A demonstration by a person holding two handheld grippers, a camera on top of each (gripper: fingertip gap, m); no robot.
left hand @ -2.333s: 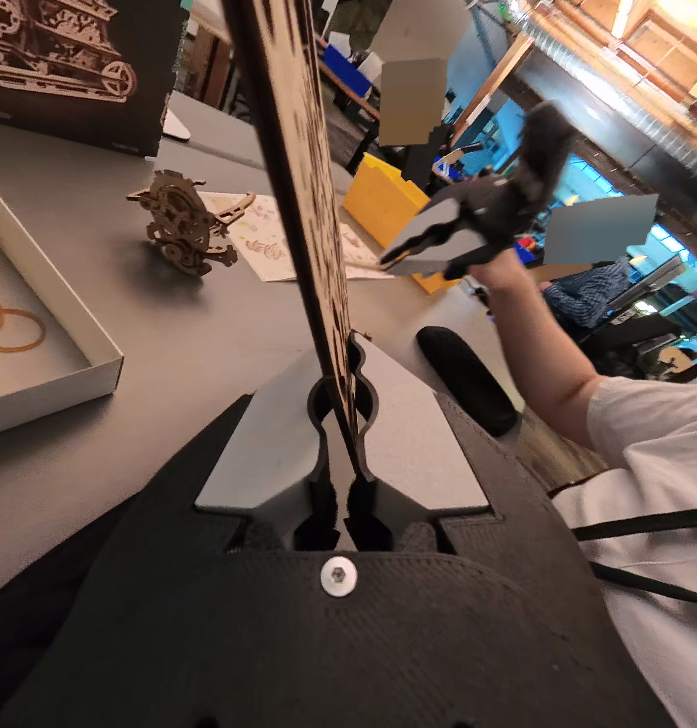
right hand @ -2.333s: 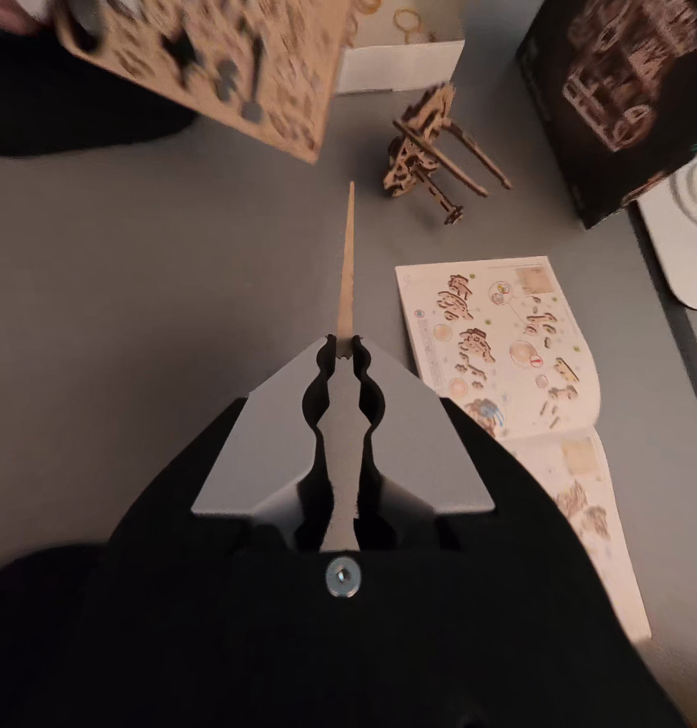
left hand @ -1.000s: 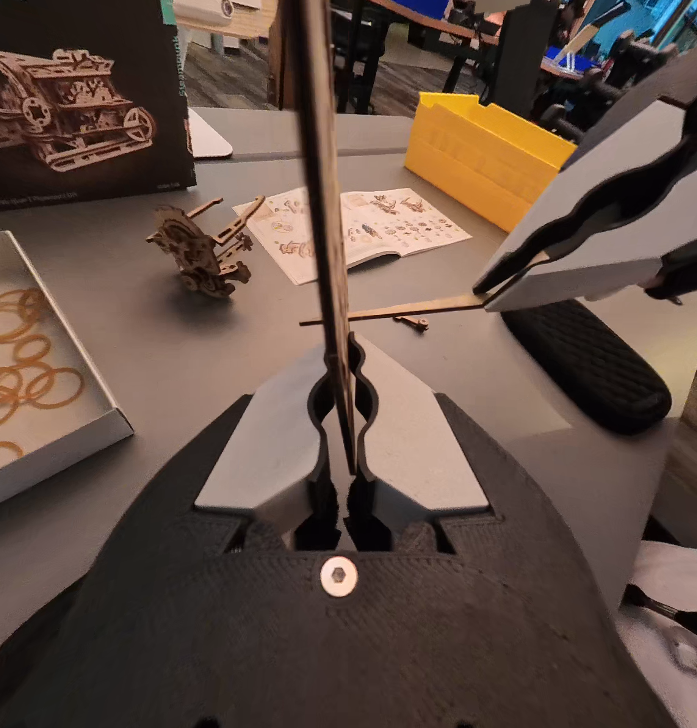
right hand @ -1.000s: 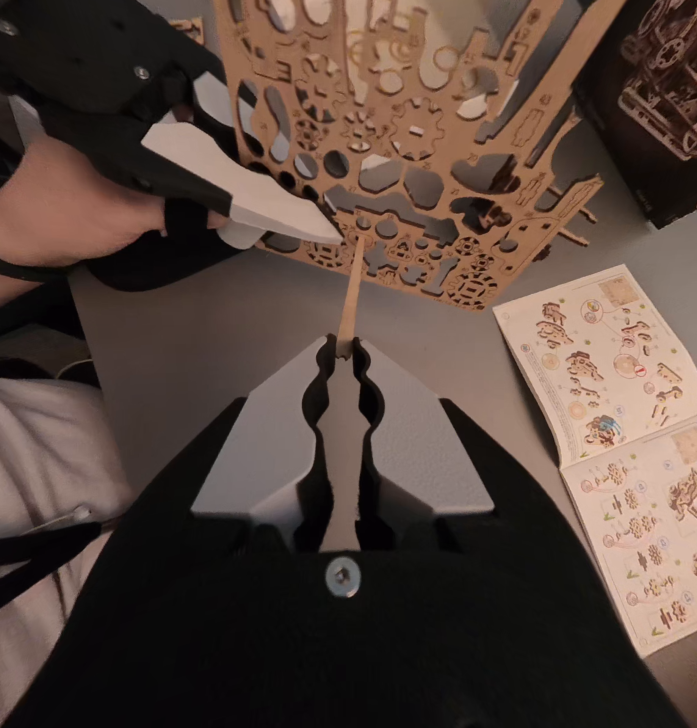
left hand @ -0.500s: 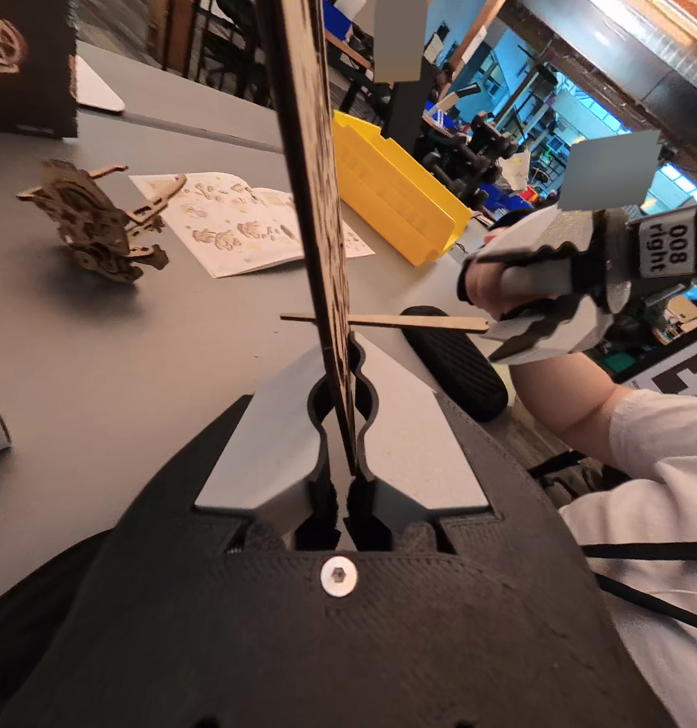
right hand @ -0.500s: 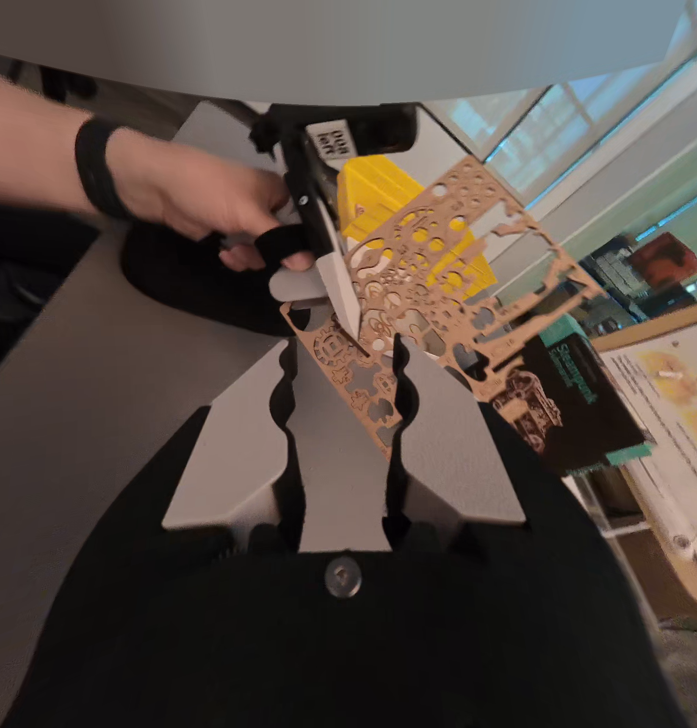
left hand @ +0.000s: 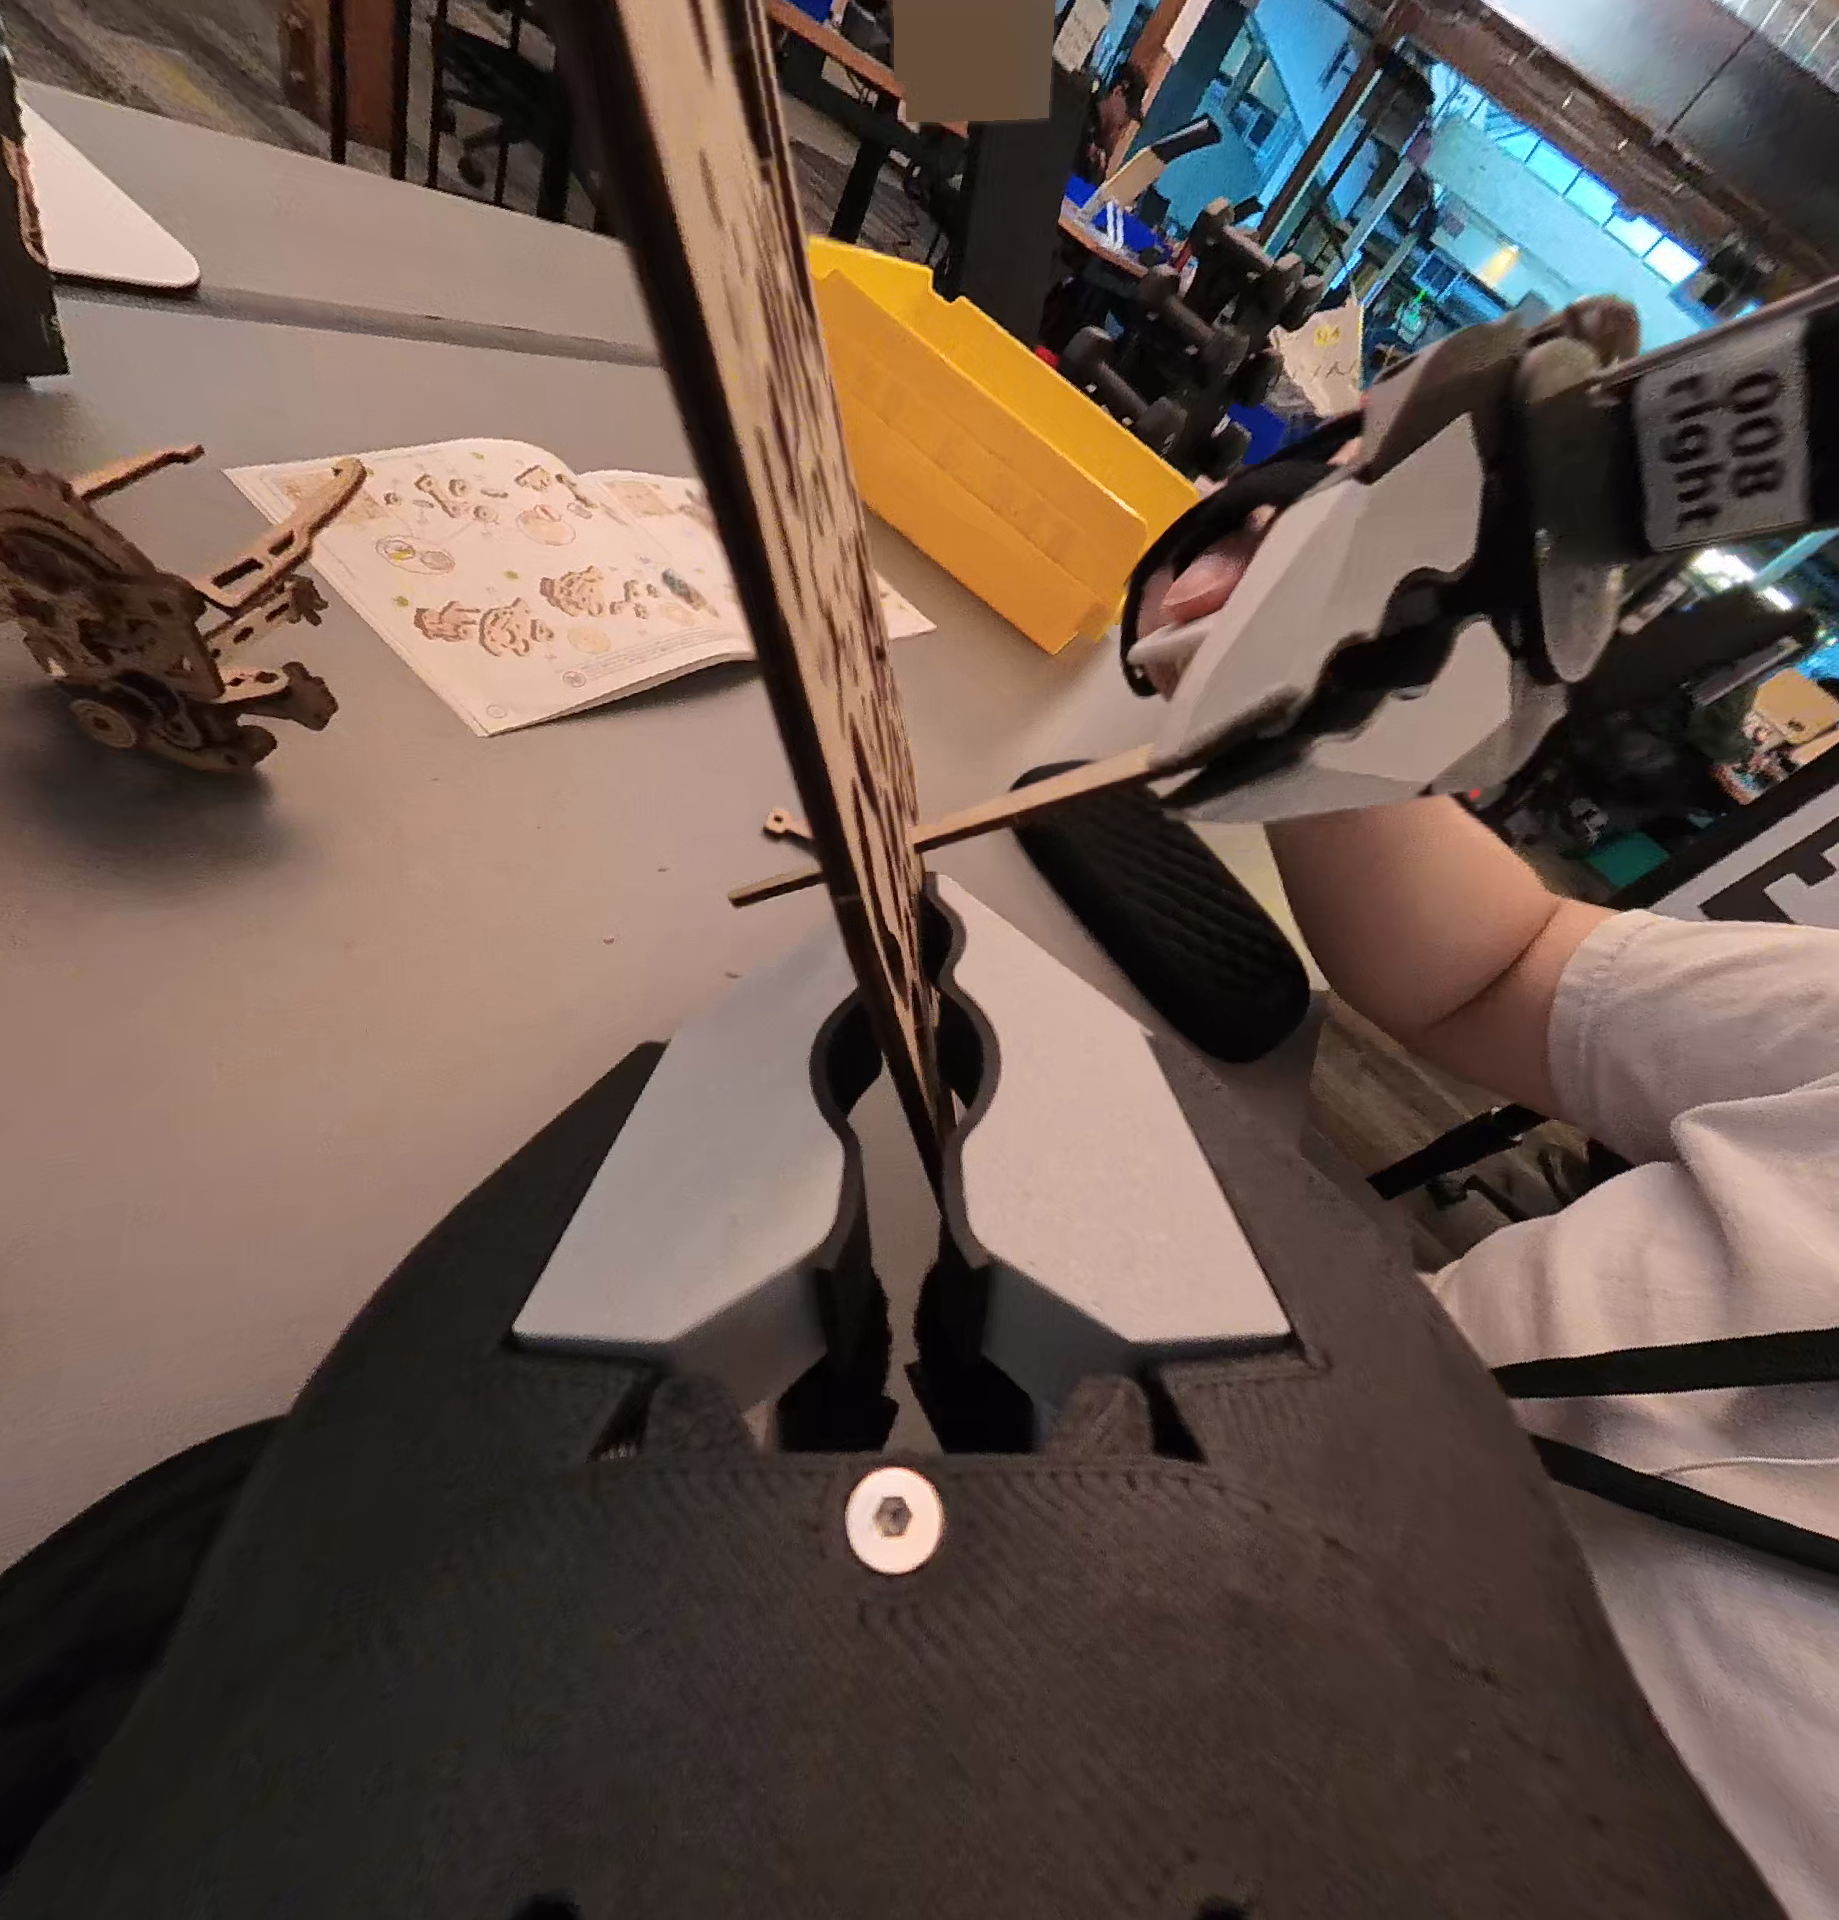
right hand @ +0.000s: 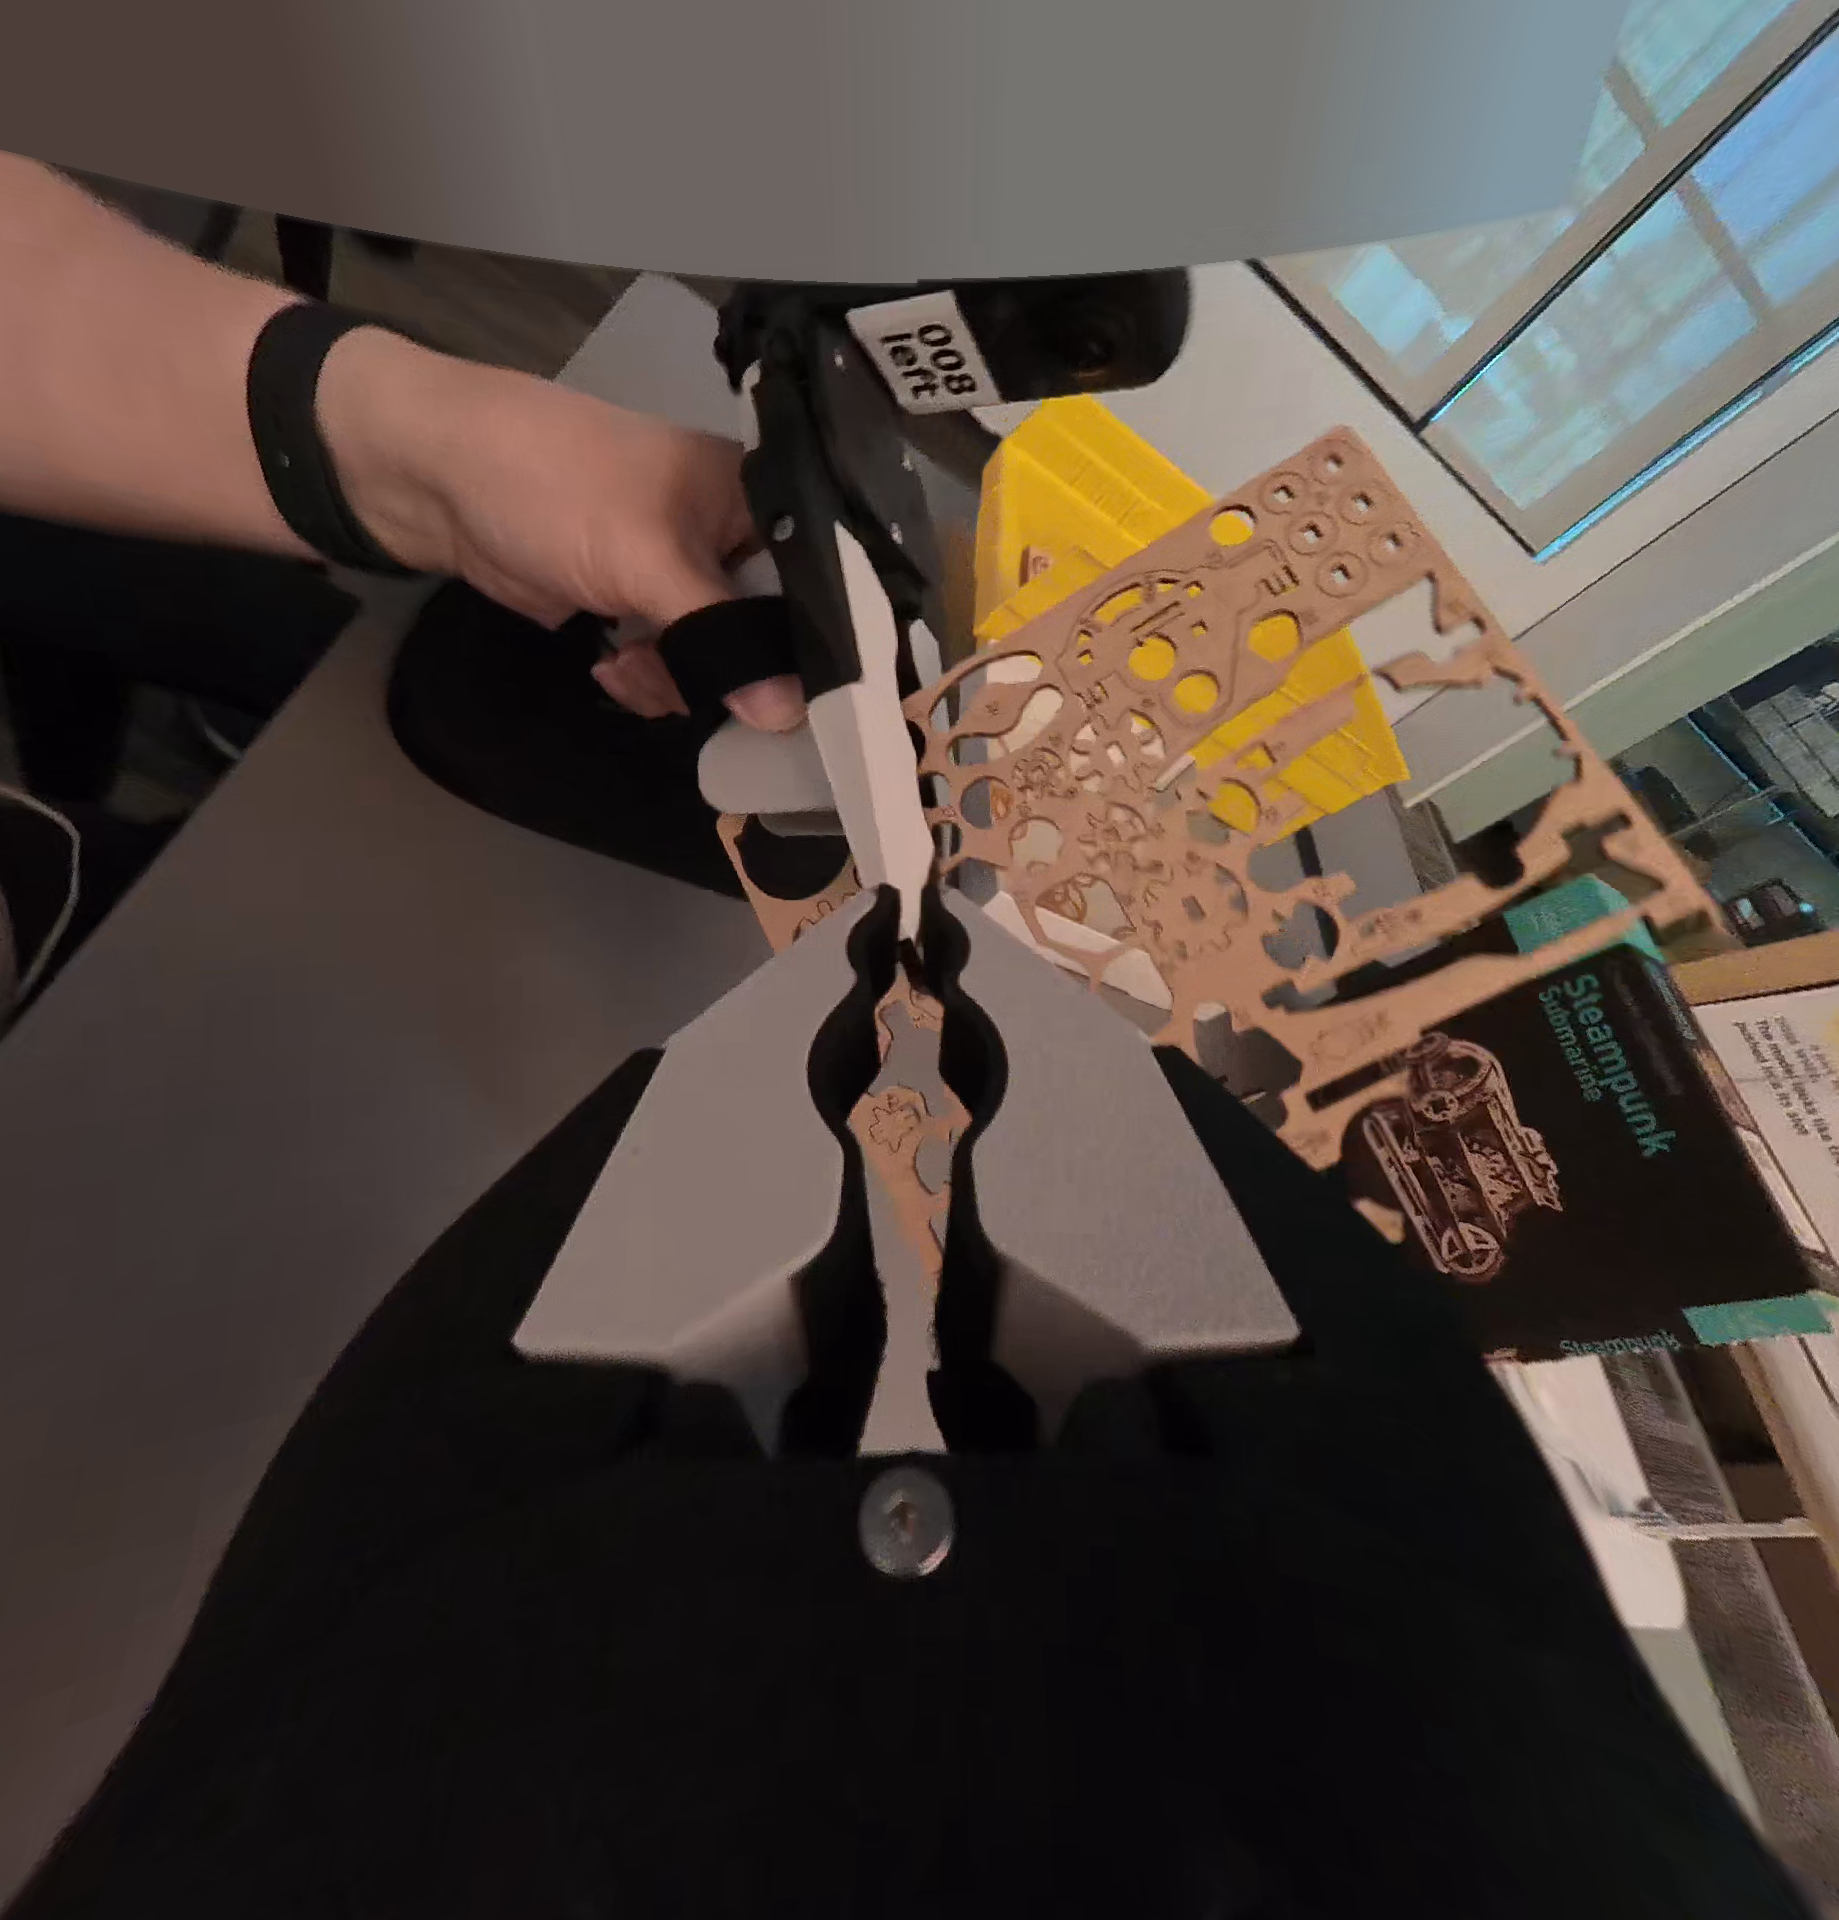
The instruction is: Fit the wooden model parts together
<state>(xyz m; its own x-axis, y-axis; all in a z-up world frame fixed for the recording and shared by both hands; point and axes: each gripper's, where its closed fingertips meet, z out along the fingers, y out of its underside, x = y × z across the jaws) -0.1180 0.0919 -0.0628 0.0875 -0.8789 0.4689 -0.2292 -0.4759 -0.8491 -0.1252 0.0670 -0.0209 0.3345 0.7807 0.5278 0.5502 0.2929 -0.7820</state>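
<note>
The table (left hand: 427, 987) is lying under the sheet (left hand: 790, 520), which is standing on edge above it, leaning a little. My left gripper (left hand: 899, 914) is clamping the sheet's bottom edge, jaws closed down to just the thickness of the wood. Beyond the sheet, the box (right hand: 1580, 1174) is standing. The bin (left hand: 977, 436) is sitting behind the sheet and to its right, and the booklet (left hand: 541, 582) is lying open behind it. The pad (left hand: 1164, 925) is resting right of the sheet. The model (left hand: 115, 623) is waiting well left of the sheet, only partly built.

My right gripper (left hand: 1175, 769) is coming in from the sheet's right, jaws narrow and pinching the stick (left hand: 1040, 805) at their tips. 1 second ago the stick's tip was only reaching the sheet. Now it is passing right through 1 cut-out near the sheet's bottom edge, its tip showing on the left side and dipping lower than half a second ago. I am judging that I am pushing a part free, not fitting anything yet. 1 small part (left hand: 785, 826) is lying on the table just left of the sheet, as it was before the push, so no new piece is showing yet.
</note>
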